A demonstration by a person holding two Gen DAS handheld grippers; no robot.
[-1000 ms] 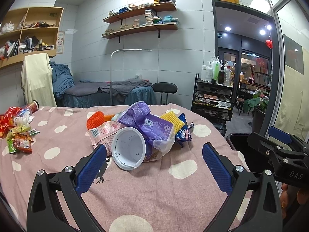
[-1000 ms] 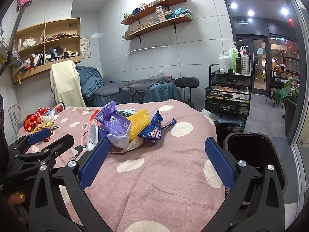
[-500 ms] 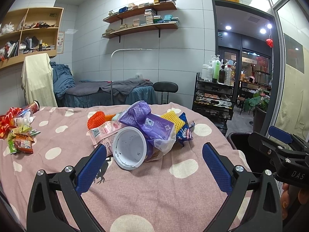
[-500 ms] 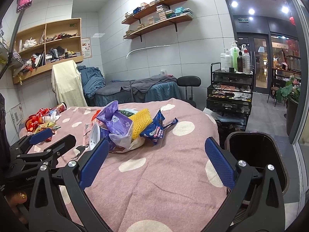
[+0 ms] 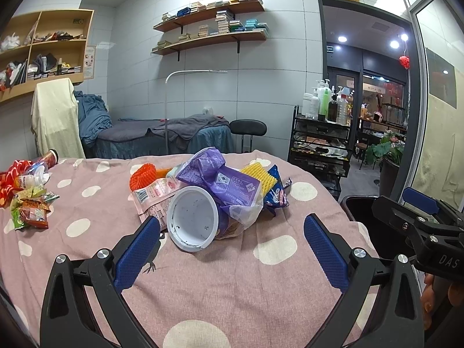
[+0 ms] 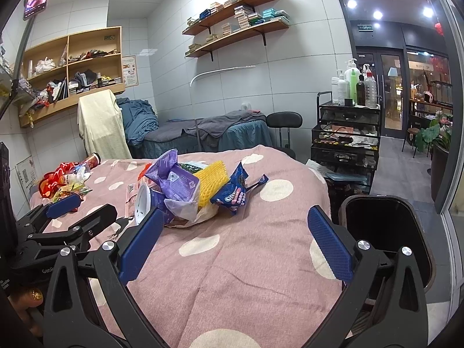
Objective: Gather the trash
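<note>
A heap of trash lies mid-table on the pink dotted cloth [image 5: 220, 284]: a white tipped cup [image 5: 193, 218] [image 6: 142, 203], a purple bag [image 5: 223, 179] [image 6: 174, 178], yellow foam net [image 5: 259, 178] [image 6: 210, 182], a blue cookie wrapper [image 5: 275, 194] [image 6: 233, 191], an orange net [image 5: 142, 175] and a pink packet [image 5: 155, 200]. My left gripper [image 5: 230, 239] stands open just short of the cup, holding nothing. My right gripper [image 6: 236, 236] is open and empty, in front of the heap. A black bin [image 6: 385, 232] [image 5: 359, 211] stands at the table's right edge.
A second cluster of wrappers and bottles [image 5: 27, 191] [image 6: 65, 181] lies at the table's far left. Behind stand a massage bed [image 5: 162, 136], a black stool [image 5: 248, 130] and a black trolley [image 6: 345, 139] carrying bottles. A hand [image 5: 438, 298] holds the right gripper.
Both views have crept slightly closer to the heap. Nothing was picked up and both grippers have stayed open.
</note>
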